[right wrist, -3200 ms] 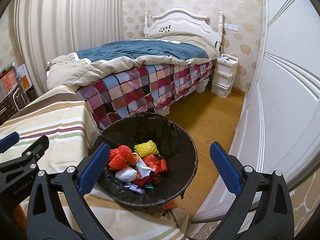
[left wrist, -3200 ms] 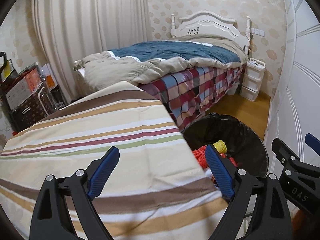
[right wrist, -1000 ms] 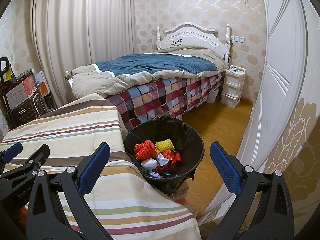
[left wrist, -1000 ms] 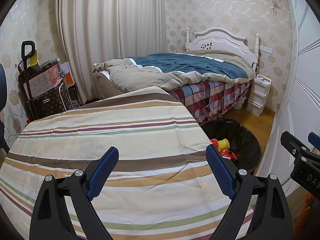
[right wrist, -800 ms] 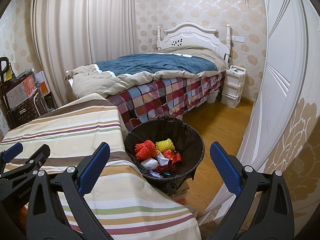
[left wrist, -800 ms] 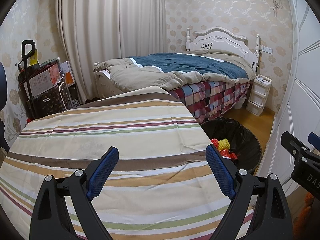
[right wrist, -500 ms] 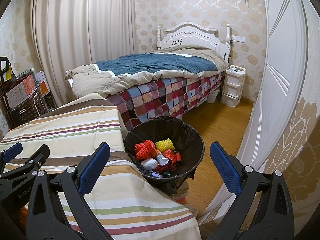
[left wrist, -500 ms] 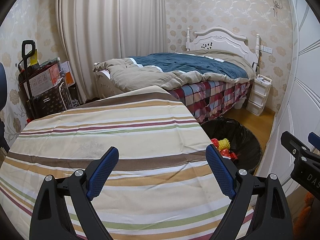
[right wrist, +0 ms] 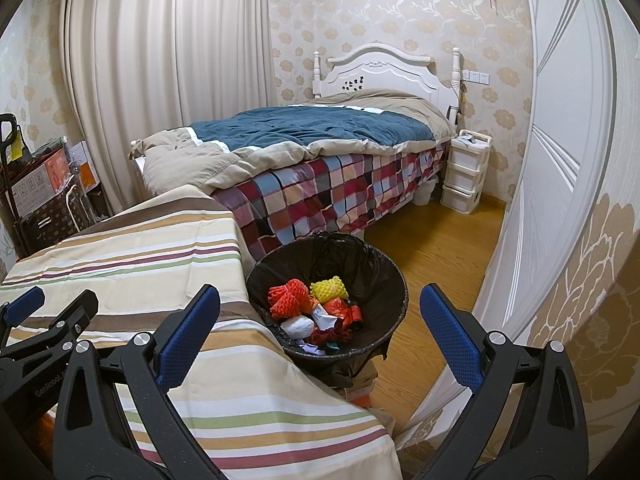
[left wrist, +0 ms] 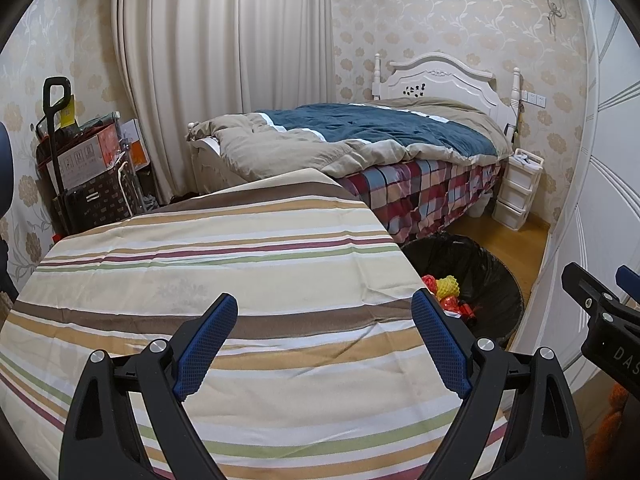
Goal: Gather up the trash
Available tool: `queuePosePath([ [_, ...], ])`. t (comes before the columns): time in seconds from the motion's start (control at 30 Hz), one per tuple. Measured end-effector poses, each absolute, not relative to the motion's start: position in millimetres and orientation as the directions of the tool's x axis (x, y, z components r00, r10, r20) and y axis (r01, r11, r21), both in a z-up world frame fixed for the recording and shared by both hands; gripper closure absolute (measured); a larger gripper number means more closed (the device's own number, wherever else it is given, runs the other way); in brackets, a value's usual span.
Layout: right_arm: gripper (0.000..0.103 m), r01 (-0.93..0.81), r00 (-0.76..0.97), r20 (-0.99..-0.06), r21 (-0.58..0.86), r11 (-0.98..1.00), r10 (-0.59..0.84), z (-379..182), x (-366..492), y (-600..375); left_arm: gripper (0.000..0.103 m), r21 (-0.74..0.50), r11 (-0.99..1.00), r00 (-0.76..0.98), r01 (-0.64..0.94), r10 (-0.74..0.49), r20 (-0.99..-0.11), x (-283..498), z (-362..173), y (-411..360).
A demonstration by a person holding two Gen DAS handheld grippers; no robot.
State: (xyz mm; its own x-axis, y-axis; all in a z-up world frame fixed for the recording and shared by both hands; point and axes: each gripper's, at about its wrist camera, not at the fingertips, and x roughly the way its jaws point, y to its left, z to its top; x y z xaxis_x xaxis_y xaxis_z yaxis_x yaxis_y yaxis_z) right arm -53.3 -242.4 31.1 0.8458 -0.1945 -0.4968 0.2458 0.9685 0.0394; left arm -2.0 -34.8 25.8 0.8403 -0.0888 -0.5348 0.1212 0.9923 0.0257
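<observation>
While both grippers are hovering with nothing between their blue pads, the only readable writing is sitting on their black frames: "GenRobot" along the left gripper's arm as seen from the right wrist view, and "DAS", cut off by the edge, on the right gripper's arm in the left wrist view.

A bed [right wrist: 320,152] with a white headboard, a blue and beige duvet and a checked sheet is filling the far side of the room, with pale curtains [right wrist: 160,80] hanging behind it. Nearer, a table under a striped cloth [left wrist: 220,280] is taking up most of the left wrist view, its right edge hiding part of the trash bin [right wrist: 384,276]. That bin, lined with a black bag, is standing on the wooden floor just beside the table's right edge, between table and bed. Trash is lying in it: 2 red foam nets [right wrist: 290,298], 1 yellow foam net [right wrist: 328,287], a white wad [right wrist: 297,325] and smaller red scraps too jumbled to name.

A white 3-drawer unit [right wrist: 466,172] is standing beside the headboard. Boxes on a cart [left wrist: 80,168] at the left wall are bearing print too small to read.

The left gripper [left wrist: 324,344] is holding its jaws wide apart over the cloth; the right gripper [right wrist: 320,340] is gaping likewise above the bin's near rim.
</observation>
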Motion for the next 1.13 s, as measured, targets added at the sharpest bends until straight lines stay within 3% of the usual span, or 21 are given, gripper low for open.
queuePosePath([
  [0.83,0.005,0.244,0.846,-0.496,0.037,0.969,-0.194,32,-54,-242,0.015,0.029,0.991,0.851,0.133,-0.099,-0.515,-11,24,-40],
  [1.13,0.005,0.237,0.845,-0.502,0.04,0.971,-0.186,28,-54,-237,0.015,0.02,0.995,0.822,0.099,-0.071,-0.565,2,17,-25],
])
